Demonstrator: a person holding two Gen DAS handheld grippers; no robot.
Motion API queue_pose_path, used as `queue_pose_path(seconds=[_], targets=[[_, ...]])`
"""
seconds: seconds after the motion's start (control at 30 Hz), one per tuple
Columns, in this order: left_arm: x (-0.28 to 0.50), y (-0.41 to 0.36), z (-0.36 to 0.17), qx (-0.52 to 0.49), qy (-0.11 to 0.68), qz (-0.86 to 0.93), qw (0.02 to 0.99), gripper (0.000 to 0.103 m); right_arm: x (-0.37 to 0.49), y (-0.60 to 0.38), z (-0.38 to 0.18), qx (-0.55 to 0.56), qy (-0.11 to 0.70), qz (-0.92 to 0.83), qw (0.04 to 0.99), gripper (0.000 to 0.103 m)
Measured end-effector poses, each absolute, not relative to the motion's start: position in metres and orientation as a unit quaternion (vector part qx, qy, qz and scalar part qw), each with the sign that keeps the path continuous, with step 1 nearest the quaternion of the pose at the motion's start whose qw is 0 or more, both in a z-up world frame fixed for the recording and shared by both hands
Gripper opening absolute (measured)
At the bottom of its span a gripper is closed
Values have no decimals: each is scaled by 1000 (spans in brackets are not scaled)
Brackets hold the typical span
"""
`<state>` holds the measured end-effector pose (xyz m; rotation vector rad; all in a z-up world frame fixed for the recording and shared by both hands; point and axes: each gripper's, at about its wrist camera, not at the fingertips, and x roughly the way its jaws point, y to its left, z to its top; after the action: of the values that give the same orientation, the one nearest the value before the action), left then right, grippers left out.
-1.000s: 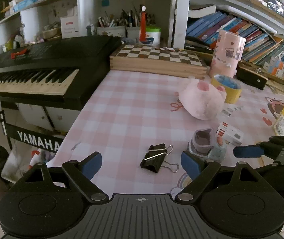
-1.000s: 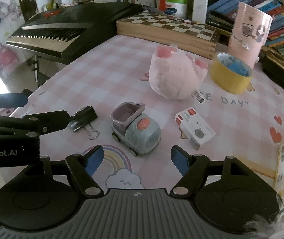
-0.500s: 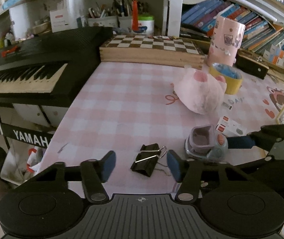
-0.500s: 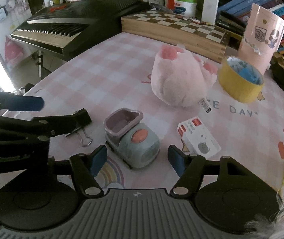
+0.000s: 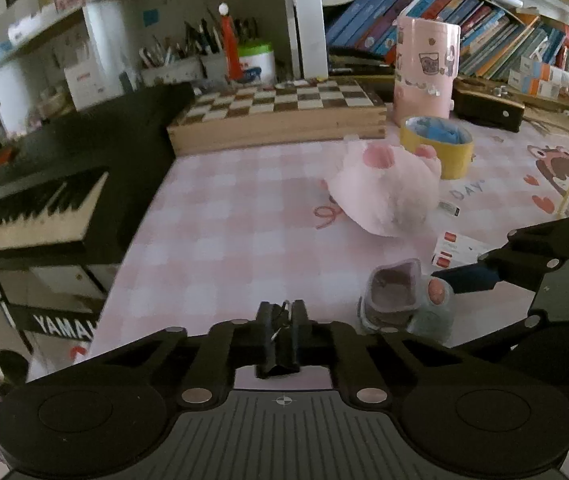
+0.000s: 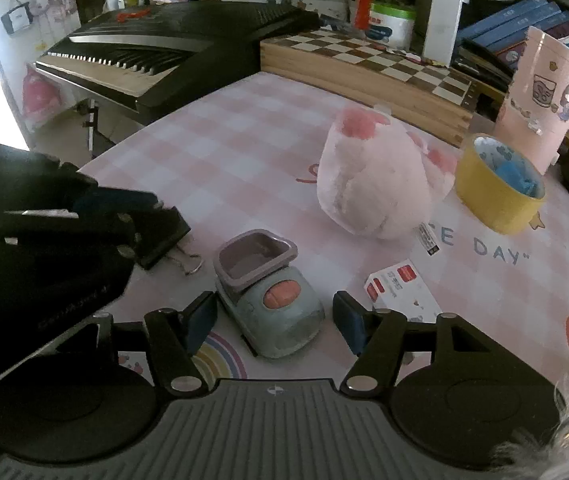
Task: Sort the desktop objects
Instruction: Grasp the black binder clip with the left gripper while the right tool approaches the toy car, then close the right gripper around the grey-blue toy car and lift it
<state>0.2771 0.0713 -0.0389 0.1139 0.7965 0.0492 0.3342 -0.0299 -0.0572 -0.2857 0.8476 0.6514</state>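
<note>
Left gripper [image 5: 281, 338]: I am clamping the binder clip [image 6: 164, 236]; lifting straight suits it.
Right gripper [image 6: 274, 322]: I am closing around the toy truck [image 6: 268, 296], unclenched; squaring 2 pads first.

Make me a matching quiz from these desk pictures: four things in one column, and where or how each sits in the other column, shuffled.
Things:
1. binder clip
2. toy truck
3. tape roll
4. chessboard

Places:
A. at the back of the desk, by the keyboard
B. between the open fingers of the right gripper, not pressed
C. clamped in the shut left gripper
D. standing beside the pink plush, in front of the pink cup

Pairs: 1-C, 2-B, 3-D, 4-A
</note>
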Motion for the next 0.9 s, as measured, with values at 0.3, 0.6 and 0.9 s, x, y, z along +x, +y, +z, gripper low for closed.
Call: queue_pose_path(seconds=[0.3,0.6,0.9], targets=[[271,79,-29,24,382,22,924,0,328,-34,-51,-132,390,316,855,41],[255,86,-13,-8,366,21,930,0,319,-48,-32,-105,379,300,869,41],[230,87,5,-21,341,-10,940,0,297,-65,-14,-78,377,256,887,41]])
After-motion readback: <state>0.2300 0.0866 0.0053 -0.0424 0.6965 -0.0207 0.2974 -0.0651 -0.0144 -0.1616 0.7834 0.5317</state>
